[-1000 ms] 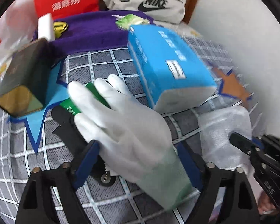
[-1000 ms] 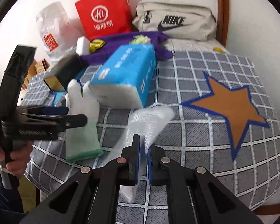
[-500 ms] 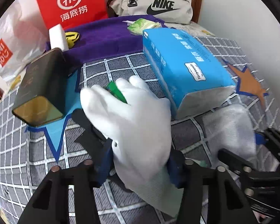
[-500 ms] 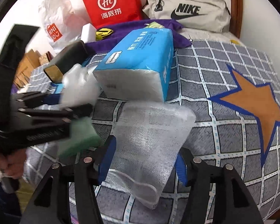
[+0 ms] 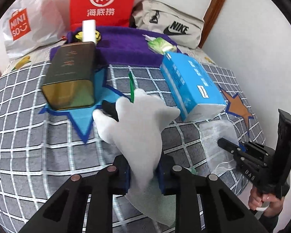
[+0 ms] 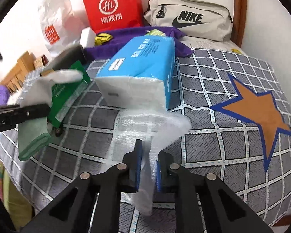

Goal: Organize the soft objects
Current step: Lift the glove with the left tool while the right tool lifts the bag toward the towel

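While the left gripper (image 5: 144,171), jaws just closed, pinches the white glove (image 5: 139,134) at its cuff, glove fingers pointing away, the right gripper (image 6: 148,167) clamps the clear bubble wrap (image 6: 145,128), seemingly barely lifted off the checked bedspread (image 6: 213,147).

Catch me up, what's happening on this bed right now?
A person is sorting soft things on the grey checked bedspread, a handheld gripper in each hand. The left gripper has just closed on a white fabric glove with a green cuff, pinched near the cuff; a green card hangs with it. The right gripper is shut on a clear bubble-wrap pouch lying in front of the blue tissue pack. A dark olive tin box lies nearby, untouched.
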{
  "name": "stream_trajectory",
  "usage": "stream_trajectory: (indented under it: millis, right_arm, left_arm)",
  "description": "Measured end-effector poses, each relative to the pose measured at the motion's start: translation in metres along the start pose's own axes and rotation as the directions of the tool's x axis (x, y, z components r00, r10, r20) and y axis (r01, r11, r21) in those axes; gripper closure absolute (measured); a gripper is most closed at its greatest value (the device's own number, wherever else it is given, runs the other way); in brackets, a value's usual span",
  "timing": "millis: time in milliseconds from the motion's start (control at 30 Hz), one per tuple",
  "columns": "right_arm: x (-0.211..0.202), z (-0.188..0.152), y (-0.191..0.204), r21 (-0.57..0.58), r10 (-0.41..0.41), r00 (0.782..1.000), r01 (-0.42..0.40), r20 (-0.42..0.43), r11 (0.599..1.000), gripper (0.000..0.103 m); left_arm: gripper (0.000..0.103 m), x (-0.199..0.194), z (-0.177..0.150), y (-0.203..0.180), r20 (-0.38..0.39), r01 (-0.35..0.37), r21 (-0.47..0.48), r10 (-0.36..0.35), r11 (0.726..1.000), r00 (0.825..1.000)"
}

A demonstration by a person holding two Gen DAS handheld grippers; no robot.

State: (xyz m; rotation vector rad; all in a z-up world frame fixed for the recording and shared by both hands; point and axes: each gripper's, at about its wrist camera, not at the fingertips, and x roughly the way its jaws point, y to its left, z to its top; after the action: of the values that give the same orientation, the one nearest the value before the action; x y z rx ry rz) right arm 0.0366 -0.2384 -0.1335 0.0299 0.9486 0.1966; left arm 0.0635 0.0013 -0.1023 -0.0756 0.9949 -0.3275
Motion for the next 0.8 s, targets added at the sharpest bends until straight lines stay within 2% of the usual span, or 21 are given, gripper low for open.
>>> stream_trajectory:
  millis: [67,167,300,467,633,733,800]
  right_arm:
    - [-0.005,0.001,0.001,0.004,0.005,1.000,-0.005,0.011,1.000,0.094]
    - [-0.014,0.003,0.004,0.006,0.028,0.999,-0.029,0.032,1.000,0.094]
    - [-0.013,0.003,0.010,-0.016,0.026,0.999,-0.025,0.025,1.000,0.094]
    - [-0.005,0.000,0.017,-0.041,0.017,1.000,-0.018,-0.010,0.999,0.094]
    - [0.005,-0.002,0.024,-0.059,0.013,0.999,-0.016,-0.052,0.998,0.093]
    - [0.009,-0.003,0.027,-0.051,0.026,0.998,-0.029,-0.063,0.998,0.080]
    - [0.010,-0.003,0.030,-0.045,0.049,0.997,-0.051,-0.051,0.998,0.063]
  left_arm:
    - [0.084,-0.009,-0.001,0.009,0.024,-0.019,-0.009,0.019,1.000,1.000]
    - [0.087,-0.016,0.000,0.022,0.034,-0.008,-0.033,0.009,0.999,0.999]
    - [0.087,-0.021,-0.003,0.037,0.045,-0.026,-0.052,0.029,0.998,0.999]
    - [0.087,-0.019,-0.011,0.055,0.037,-0.043,-0.084,0.046,0.996,0.998]
    - [0.087,-0.011,-0.021,0.072,-0.005,-0.073,-0.107,0.073,0.992,0.997]
    - [0.087,-0.012,-0.027,0.084,-0.012,-0.096,-0.134,0.096,0.986,0.995]
    - [0.087,-0.012,-0.029,0.092,-0.012,-0.103,-0.157,0.102,0.982,0.995]
